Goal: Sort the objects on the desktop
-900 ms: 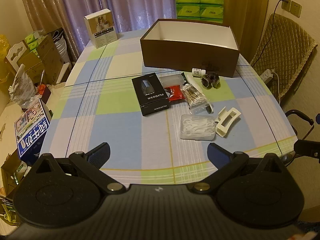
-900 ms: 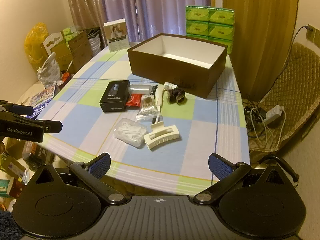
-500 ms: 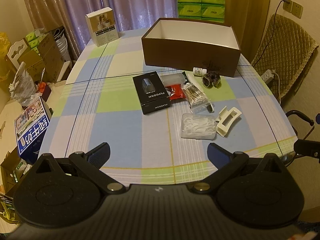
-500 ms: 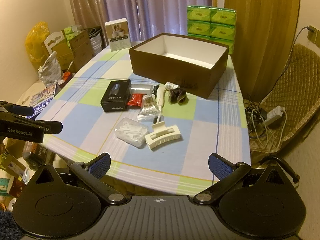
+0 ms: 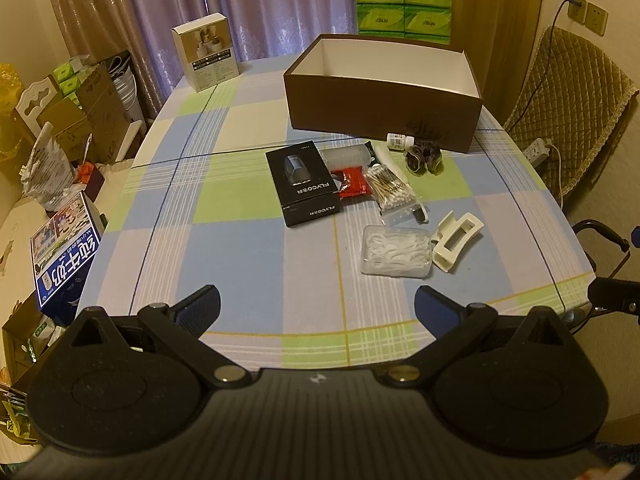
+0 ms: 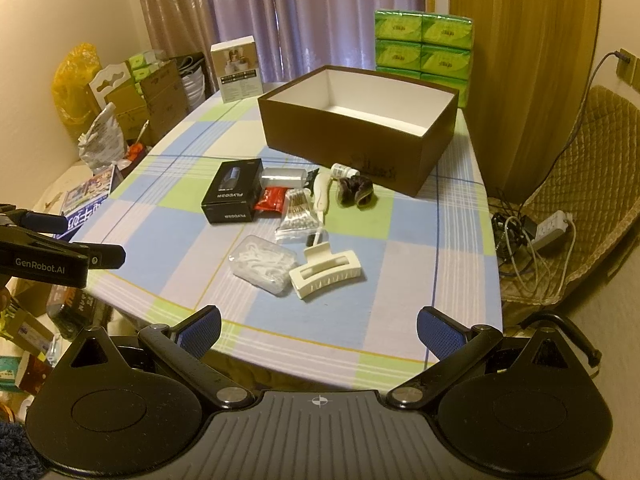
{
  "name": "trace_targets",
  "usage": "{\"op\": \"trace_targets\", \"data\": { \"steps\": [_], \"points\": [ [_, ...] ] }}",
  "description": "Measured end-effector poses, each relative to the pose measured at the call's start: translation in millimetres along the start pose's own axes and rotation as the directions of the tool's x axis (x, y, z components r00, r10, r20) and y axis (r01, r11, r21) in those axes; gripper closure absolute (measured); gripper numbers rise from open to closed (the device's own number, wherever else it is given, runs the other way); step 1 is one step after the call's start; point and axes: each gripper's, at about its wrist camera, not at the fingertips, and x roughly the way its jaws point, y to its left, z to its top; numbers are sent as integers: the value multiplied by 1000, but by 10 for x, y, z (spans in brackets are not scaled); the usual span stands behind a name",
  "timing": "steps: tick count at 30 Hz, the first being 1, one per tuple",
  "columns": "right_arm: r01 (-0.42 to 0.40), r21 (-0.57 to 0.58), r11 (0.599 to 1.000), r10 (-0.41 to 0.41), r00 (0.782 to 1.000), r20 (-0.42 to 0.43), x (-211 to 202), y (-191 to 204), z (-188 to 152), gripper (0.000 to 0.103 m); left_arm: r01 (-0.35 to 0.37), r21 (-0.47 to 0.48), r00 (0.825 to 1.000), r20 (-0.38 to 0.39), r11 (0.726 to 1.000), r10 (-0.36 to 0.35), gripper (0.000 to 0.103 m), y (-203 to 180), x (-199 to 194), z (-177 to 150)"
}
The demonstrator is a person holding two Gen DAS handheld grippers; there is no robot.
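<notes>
An empty brown box (image 5: 384, 116) (image 6: 356, 148) stands mid-table. In front of it lie a black FLYCO box (image 5: 304, 182) (image 6: 234, 196), a red packet (image 5: 354, 184), a bag of cotton swabs (image 5: 390, 190) (image 6: 298, 214), a clear case of floss picks (image 5: 396, 250) (image 6: 264, 262), a cream hair claw (image 5: 456, 240) (image 6: 326, 274), a dark scrunchie (image 5: 424, 158) (image 6: 356, 194) and a small white bottle (image 5: 398, 142). My left gripper (image 5: 318, 306) hovers open over the near table edge. My right gripper (image 6: 318, 326) is open too, short of the hair claw. Neither holds anything.
A checked cloth covers the table (image 5: 224, 240). A white product box (image 5: 206, 56) and green tissue packs (image 5: 404, 8) stand at the far end. Cartons and bags crowd the floor at left (image 5: 68, 120); a quilted chair (image 5: 564, 92) and power strip sit right.
Both grippers have drifted slightly closer to the table; the objects look marginally nearer. Nothing was taken hold of or moved.
</notes>
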Motion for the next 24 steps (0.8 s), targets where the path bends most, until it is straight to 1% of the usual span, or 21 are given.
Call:
{"op": "trace_targets", "data": {
  "steps": [14,24],
  "points": [
    [-24,-10,1000,24,1000,10,-20,-57,21,2,-9,2,1000,-6,1000,9,1,-29,-35,26],
    [-34,-7,999,34,999,17,-46,-115,20,2,-14,8,1000,-6,1000,14,1,-129,-65,33]
  ]
}}
